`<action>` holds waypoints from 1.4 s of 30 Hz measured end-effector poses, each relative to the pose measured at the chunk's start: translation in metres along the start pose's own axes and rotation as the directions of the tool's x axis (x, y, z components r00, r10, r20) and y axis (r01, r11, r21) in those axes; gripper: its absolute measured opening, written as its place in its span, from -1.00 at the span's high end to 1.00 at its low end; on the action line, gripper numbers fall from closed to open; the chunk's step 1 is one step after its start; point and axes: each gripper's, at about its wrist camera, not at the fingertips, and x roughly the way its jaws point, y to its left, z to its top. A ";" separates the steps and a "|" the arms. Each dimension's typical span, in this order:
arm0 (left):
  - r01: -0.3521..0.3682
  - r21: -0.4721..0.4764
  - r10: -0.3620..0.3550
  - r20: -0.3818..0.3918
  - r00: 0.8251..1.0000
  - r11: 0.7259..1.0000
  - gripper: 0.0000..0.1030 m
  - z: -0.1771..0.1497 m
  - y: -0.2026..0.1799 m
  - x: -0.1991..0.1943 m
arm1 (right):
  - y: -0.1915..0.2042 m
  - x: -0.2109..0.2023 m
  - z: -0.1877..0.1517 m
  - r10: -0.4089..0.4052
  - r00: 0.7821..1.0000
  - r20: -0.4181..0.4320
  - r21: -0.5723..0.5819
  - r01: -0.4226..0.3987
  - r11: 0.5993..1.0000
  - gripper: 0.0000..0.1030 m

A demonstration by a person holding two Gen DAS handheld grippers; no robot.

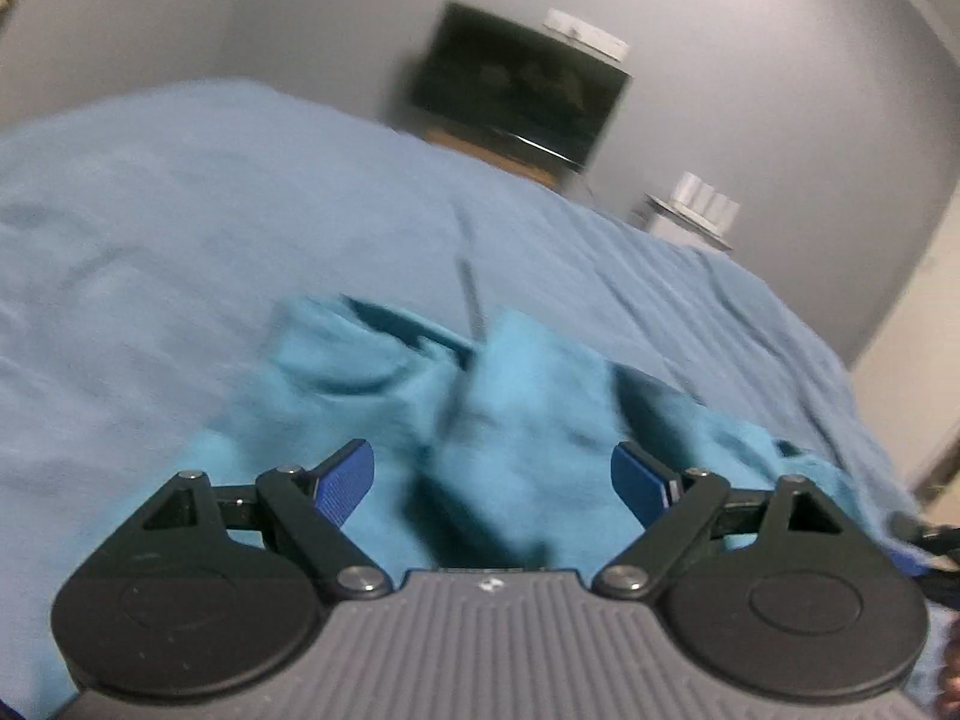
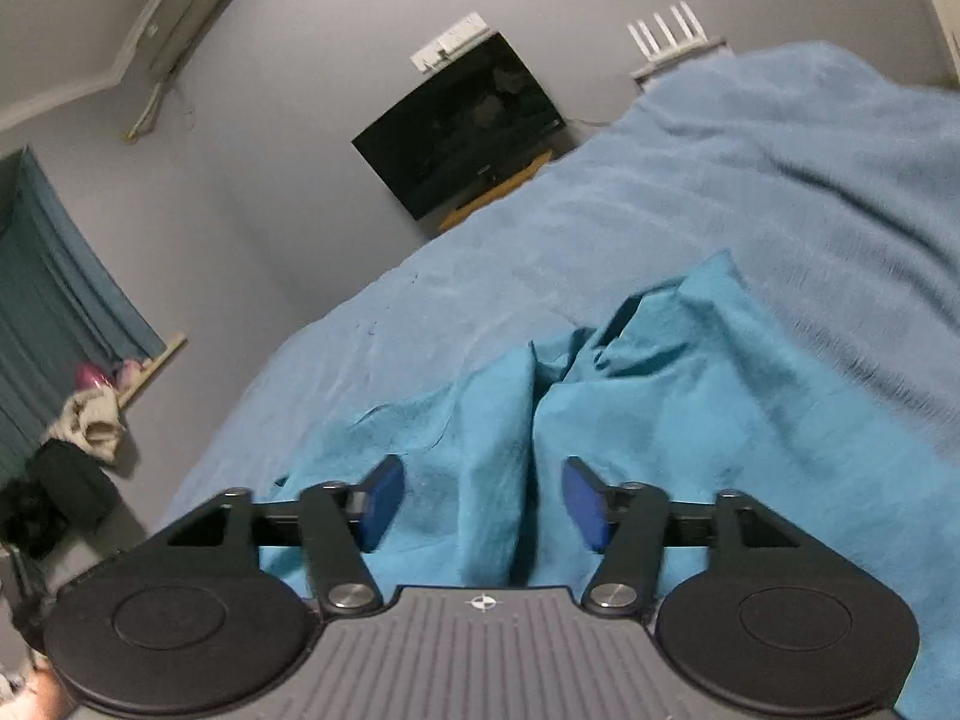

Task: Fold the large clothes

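Note:
A crumpled turquoise garment lies on a bed covered with a blue sheet. My left gripper is open just above it, blue pads apart, holding nothing. A thin dark strip crosses the cloth; the view is blurred. In the right wrist view the same garment lies bunched in folds on the sheet. My right gripper is open over a raised fold and grips nothing.
A dark TV hangs on the grey wall beyond the bed and also shows in the left wrist view. A white router sits on a shelf. Curtains and a pile of things stand at left.

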 end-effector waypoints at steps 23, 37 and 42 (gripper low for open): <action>0.031 0.025 -0.022 -0.316 0.948 0.999 0.90 -0.022 0.001 0.073 | 0.024 0.031 -0.023 -0.208 0.964 -0.165 -0.319 0.147 0.936 0.70; 0.056 0.364 -0.013 -0.119 0.993 0.930 -0.38 -0.019 -0.087 0.038 | 0.084 0.017 -0.049 -0.060 0.998 0.009 -0.656 0.051 0.753 0.09; -0.203 0.343 0.229 -0.035 0.973 0.917 -0.38 -0.009 -0.069 0.018 | 0.093 0.023 -0.064 -0.055 0.998 -0.040 -0.703 0.011 0.711 0.10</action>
